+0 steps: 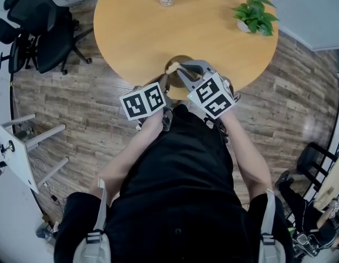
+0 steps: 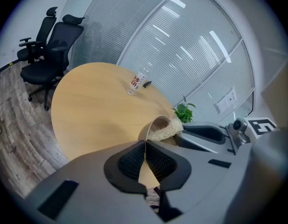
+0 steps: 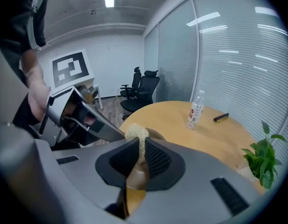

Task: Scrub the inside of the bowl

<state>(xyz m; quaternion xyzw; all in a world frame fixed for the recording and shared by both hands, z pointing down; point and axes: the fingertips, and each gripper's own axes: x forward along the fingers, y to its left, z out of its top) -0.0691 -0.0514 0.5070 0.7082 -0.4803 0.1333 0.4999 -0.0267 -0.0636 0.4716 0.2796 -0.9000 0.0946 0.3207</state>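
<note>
Bowl point(image 2: 152, 125) at near edge of desk point(image 1: 136, 32), L gripper point(image 2: 145, 160) fingers clamped on its thin rim. Looks rigid, prob. light & slick, so rim is the spot to hold. R gripper point(image 3: 140, 158) fingers pinched on soft fibrous scrubber point(image 3: 136, 133), w/ scrubber inside bowl.

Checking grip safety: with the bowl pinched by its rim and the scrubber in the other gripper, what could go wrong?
1. The left gripper holds the bowl only by its thin rim; scrubbing pressure could twist it loose.
2. The bowl is at the table's near edge, so a slip may drop it to the floor.
3. The scrubber could pull out of the right gripper.
</note>
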